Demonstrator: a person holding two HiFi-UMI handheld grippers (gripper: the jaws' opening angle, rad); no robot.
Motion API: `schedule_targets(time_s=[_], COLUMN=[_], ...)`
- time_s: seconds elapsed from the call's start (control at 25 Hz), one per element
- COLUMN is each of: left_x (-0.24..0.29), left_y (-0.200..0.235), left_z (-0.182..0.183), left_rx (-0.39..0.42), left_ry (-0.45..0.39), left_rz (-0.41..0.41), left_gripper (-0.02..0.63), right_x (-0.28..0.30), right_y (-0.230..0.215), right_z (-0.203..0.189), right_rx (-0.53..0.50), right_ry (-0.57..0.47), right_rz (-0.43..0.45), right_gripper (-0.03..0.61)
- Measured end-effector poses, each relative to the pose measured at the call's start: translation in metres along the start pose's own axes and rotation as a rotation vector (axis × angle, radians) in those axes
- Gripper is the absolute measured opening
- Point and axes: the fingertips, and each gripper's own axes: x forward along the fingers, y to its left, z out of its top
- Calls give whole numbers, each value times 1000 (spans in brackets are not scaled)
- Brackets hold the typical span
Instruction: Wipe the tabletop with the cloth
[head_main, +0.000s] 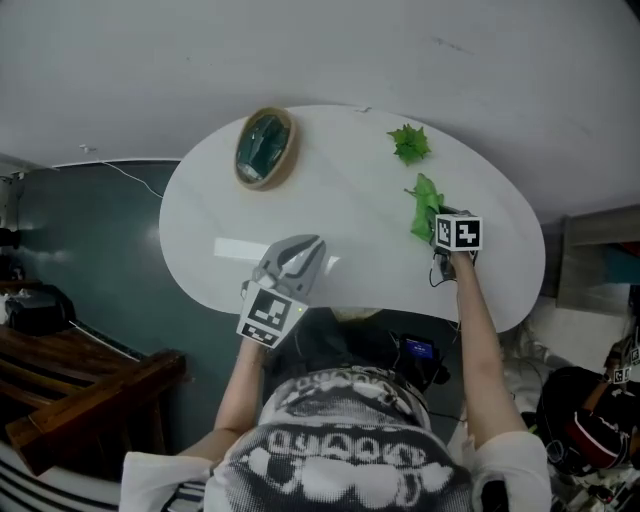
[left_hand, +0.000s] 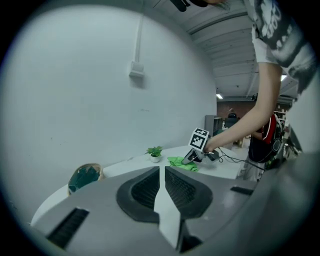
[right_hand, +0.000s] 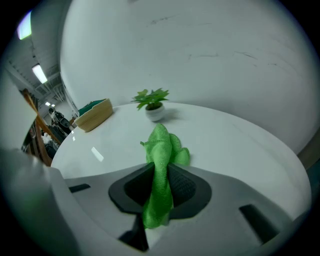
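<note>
At the far left of the white tabletop (head_main: 350, 195) lay an oval basket (head_main: 265, 147) with something dark green inside it. Nearer the person, at the table's front edge, the left gripper (head_main: 300, 255) hovered with its jaws brought together to a thin slit. Its own view showed nothing between them, so it held nothing and took no part in the job. The middle of the table was bare and glossy, with a streak of reflected light.

Toward the right, near the far rim, stood a small potted plant (head_main: 409, 143). Just in front of it lay the green cloth (head_main: 425, 207), bunched into a long fold. Its forward part rested on the table and its near end was pinched in the right gripper (head_main: 445, 235). The right gripper view showed the jaws closed firmly on the fabric, with a tail of cloth hanging out behind the pads.

The step in hand appeared to be the start of a wipe, with the cloth gripped and touching the surface at the right side. The next move would likely call for pressing the cloth flat and drawing it leftward across the open middle. It would need to steer clear of the plant so as not to topple it.
</note>
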Motion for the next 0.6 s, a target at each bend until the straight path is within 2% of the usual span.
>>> schedule_targets(time_s=[0.28,0.6], left_x=[31,46], left_y=[-37,-47], left_z=[15,14], left_rx=[32,14], left_ry=[38,74], left_rz=[-27,11], left_gripper=[32,32], right_x=[-37,-67], right_y=[-117,-217], right_z=[-19,-40], right_rx=[63,123], right_ry=[-2,8], right_rz=[-109,-220], right_gripper=[75,75])
